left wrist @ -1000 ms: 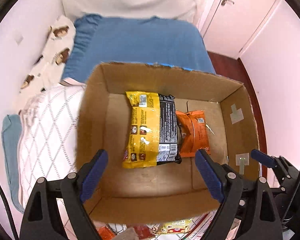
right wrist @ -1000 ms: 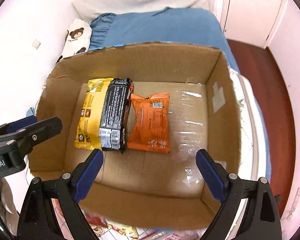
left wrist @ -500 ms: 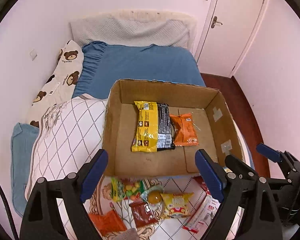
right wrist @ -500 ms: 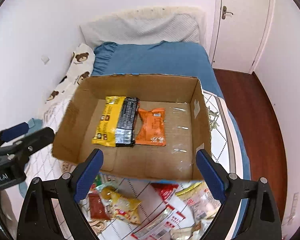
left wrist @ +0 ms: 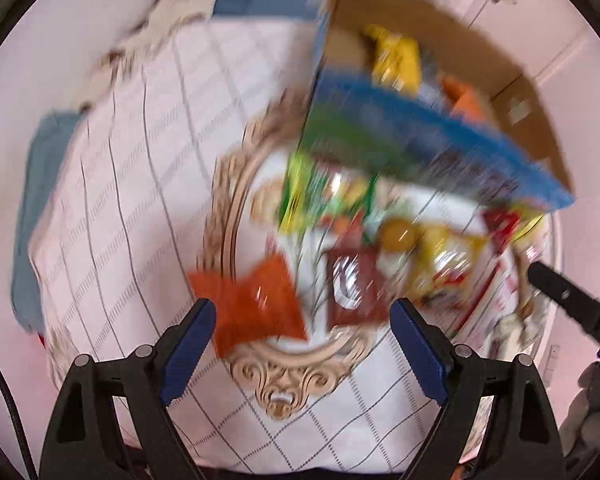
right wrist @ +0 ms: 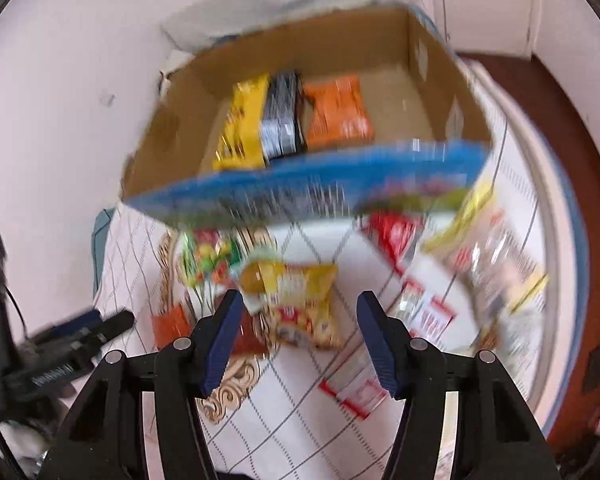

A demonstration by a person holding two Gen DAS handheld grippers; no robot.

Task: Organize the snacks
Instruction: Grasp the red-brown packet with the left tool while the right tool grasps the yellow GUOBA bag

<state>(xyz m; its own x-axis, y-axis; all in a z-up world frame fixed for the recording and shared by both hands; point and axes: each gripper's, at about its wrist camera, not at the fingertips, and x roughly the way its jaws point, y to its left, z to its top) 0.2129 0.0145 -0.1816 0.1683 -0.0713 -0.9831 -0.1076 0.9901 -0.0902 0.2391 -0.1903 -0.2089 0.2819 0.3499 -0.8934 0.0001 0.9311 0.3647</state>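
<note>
Left wrist view, heavily blurred: the cardboard box sits at upper right, its blue printed front wall facing the camera, with a yellow packet and an orange packet inside. Loose snacks lie on the quilted bed cover just below that wall; to their left the cover is bare. An orange-red packet and a brown packet lie ahead of the left gripper, whose fingers stand wide apart, holding and touching nothing. No print is readable.

Right wrist view: the box holds a yellow-and-black packet and an orange one; its right half is bare. The right gripper has just been closing its fingers, which are still parted, with a yellow snack bag ahead between them; contact cannot be told. Writing is too smeared to read.
</note>
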